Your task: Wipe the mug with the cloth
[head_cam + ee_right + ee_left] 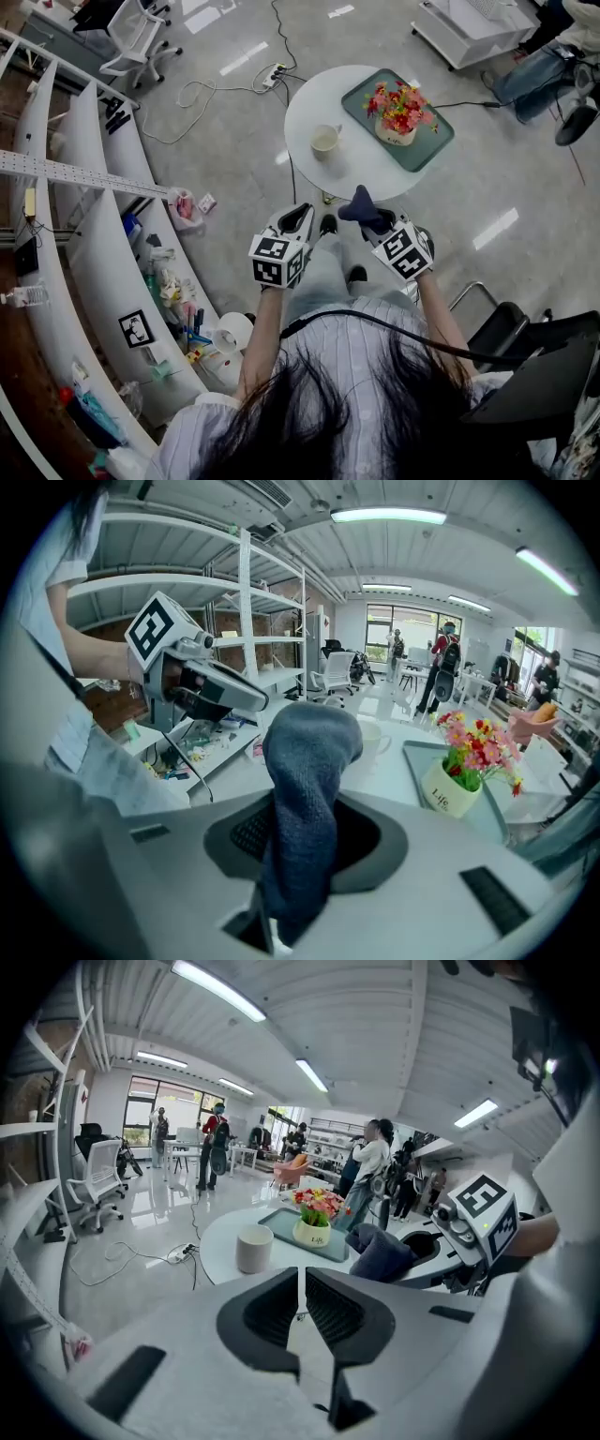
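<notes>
Head view shows the mug (325, 141) upright on the round white bench (314, 98), empty and with nothing touching it. Take the mug as your mark. Just to its right lies a green tray (433, 142), apart from the mug, and a pot of flowers (399, 122) stands in it. Both of your tools are on your side of the mug, off the bench and over the floor, side by side and well apart from it. Your left hand-held gripper (300, 218) is below the mug and a little to its left. In the left gripper view its jaws are pressed together with only a thin slit showing and nothing between them, and the mug sits beyond them, slightly left of their line. Your right hand-held gripper (367, 223) is below the mug and to its right. It is pinching the dark blue cloth (361, 206). In the right gripper view the cloth rises from between the jaws as a thick fold with a rounded top, and it hides most of the mug behind it, so that only a pale edge shows at its right. The cloth is well short of the mug and does not touch it. Beyond the mug, a cable (202, 89) and a power strip (274, 75) lie on the floor.
</notes>
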Demonstrator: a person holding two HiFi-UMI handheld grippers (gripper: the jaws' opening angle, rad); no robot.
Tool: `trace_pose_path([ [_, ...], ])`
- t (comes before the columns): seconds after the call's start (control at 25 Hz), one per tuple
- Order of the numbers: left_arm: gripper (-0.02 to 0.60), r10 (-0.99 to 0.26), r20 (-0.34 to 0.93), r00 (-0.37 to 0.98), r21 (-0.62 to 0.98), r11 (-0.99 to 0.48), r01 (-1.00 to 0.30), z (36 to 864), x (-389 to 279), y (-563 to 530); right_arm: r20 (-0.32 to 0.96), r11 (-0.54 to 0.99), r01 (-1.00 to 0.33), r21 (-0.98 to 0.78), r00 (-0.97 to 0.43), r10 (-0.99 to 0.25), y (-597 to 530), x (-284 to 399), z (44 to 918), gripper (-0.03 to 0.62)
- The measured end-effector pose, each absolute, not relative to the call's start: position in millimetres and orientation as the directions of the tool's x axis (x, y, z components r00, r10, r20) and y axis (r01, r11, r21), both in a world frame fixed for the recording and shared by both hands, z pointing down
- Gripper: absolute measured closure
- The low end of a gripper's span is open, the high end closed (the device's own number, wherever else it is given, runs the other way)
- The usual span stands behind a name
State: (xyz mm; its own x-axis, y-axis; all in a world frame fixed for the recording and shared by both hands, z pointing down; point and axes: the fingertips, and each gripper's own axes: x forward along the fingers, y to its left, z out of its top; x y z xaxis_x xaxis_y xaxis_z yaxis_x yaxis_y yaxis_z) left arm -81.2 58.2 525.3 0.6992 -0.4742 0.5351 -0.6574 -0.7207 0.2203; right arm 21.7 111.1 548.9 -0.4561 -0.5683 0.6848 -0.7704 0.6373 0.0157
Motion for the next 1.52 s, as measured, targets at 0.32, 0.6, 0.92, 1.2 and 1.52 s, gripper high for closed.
trace_pose_path([
  [0.32, 0.545, -0.485, 0.556, 0.675, 0.180, -0.723, -0.667, 527.2, -79.6, 123.8, 0.678, 0.677, -0.736, 0.019, -0.488, -0.550, 160.3, 15.9, 547.6, 0.471],
  [0.6, 0.545, -0.507, 0.544, 0.669, 0.174, -0.711, -0.681, 521.9, -83.8, 146.4, 0.670, 0.694, -0.720, 0.028, -0.501, -0.547, 178.4, 9.5, 544.0, 0.471],
  [0.92, 0.545, -0.512, 0.512, 0.690, 0.178, -0.723, -0.668, 510.5, -80.4, 155.2, 0.646, 0.685, -0.728, 0.040, -0.504, -0.573, 184.0, 5.8, 534.2, 0.471],
  [1.2, 0.545, -0.517, 0.473, 0.713, 0.212, -0.719, -0.662, 504.1, -80.4, 157.3, 0.649, 0.660, -0.751, 0.037, -0.484, -0.587, 184.2, 12.2, 540.3, 0.471],
  [1.52, 0.545, -0.514, 0.476, 0.713, 0.222, -0.715, -0.663, 504.4, -83.4, 159.4, 0.659, 0.657, -0.754, 0.026, -0.481, -0.578, 183.3, 13.1, 539.9, 0.471],
])
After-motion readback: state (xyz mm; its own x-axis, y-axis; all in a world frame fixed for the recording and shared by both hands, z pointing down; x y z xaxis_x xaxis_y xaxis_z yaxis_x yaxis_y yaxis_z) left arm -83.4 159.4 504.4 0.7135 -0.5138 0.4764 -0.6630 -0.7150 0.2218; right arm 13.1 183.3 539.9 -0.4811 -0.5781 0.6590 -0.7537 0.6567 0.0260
